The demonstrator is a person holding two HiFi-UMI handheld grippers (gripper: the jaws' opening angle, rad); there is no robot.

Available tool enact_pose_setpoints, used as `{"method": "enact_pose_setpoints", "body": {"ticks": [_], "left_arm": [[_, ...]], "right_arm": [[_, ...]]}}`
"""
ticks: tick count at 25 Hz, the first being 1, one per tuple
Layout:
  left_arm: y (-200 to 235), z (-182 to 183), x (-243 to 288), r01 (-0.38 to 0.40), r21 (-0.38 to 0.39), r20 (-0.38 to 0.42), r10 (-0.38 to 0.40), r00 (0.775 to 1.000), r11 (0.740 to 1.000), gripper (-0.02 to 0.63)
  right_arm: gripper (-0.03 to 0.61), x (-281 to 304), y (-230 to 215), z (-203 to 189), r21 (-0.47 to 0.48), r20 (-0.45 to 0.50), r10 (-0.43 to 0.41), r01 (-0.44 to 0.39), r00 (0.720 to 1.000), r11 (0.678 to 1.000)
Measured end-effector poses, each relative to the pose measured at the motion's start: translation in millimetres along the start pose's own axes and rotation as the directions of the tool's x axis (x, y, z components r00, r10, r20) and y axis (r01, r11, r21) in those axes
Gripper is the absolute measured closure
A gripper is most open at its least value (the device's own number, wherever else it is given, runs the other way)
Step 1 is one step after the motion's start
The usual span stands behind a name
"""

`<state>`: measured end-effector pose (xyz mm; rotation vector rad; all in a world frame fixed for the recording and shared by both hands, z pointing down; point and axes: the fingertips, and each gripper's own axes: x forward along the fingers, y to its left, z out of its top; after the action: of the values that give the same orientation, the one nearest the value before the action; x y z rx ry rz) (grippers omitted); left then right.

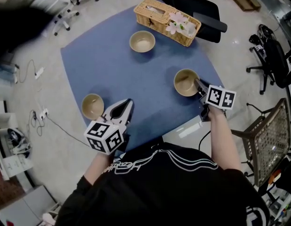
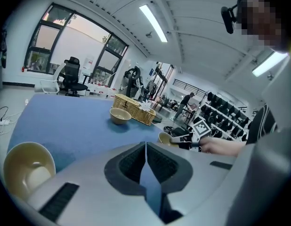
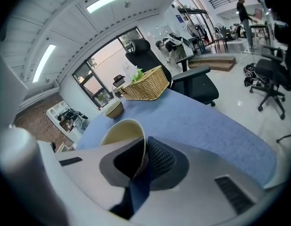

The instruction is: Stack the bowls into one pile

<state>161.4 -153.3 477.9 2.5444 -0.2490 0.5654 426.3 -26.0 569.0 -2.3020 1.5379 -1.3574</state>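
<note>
- While the right gripper (image 3: 141, 161) has its fingers (image 3: 160, 160) clamped on the near wall of the right-hand bowl (image 3: 122, 133), one finger inside the rim and one outside, the left gripper (image 2: 146, 147) has its fingers (image 2: 129, 166) pressed together with nothing between them, just blue worktop (image 2: 65, 121) showing through the slit.
- From the head view, that pinched right-hand bowl (image 1: 185, 82) is near the right edge of the worktop (image 1: 112, 69), with the right gripper (image 1: 198, 84) coming in from the person's side. Can't really tell if it's off the surface or not.
- The left gripper (image 1: 128, 102) is over the near part of the worktop, and the left-hand bowl (image 1: 92, 106) sits upright just beside it, near the left edge and not touched. It's the big cream bowl (image 2: 25, 171) low in the left gripper view.
- The far bowl (image 1: 142, 41) stands alone toward the back, well apart from the other two, so nothing is stacked yet.
- Right behind it there's a wicker basket (image 1: 155, 20) with pale flowers (image 1: 177, 23) in it.
- A black office chair (image 1: 202, 11) is parked past the basket, off the far edge.
</note>
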Motion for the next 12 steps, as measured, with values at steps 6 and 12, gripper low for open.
{"method": "enact_pose_setpoints", "body": {"ticks": [6, 12], "left_arm": [[0.9, -7.0, -20.2, -0.029, -0.014, 0.029, 0.03, 0.999, 0.999, 0.581], [-1.9, -8.8, -49.7, -0.065, -0.02, 0.079, 0.067, 0.995, 0.998, 0.581]], "right_arm": [[0.532, -10.8, 7.0, 2.7, -0.003, 0.019, 0.01, -0.01, 1.0, 1.0], [0.534, -22.3, 34.3, 5.2, -0.003, 0.03, 0.069, -0.069, 0.997, 0.998]]}}
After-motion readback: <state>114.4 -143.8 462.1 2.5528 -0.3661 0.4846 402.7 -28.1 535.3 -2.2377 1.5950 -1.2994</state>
